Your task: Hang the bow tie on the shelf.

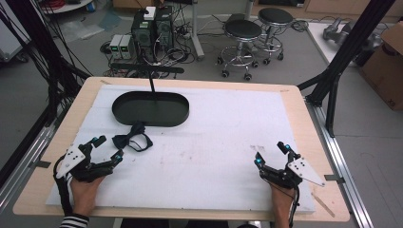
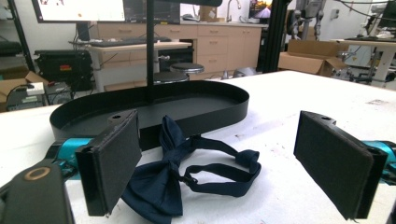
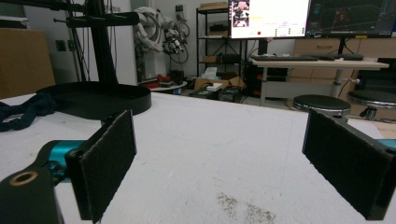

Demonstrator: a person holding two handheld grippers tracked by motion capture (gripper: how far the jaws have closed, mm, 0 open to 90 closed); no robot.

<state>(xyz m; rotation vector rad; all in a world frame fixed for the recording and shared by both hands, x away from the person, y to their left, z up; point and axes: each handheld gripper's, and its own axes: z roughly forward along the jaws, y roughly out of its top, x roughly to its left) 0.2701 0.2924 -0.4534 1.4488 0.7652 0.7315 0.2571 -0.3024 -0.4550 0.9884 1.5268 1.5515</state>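
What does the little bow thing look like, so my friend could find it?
Look on the white-covered table for the black oval metal tray at the far left. Just in front of it, toward the open left gripper, lies a dark navy fabric bow tie with a looped strap. It is the only soft, floppy thing there.

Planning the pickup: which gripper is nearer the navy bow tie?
Left. The left gripper sits open just beside the bow tie; the right gripper is far across the table.
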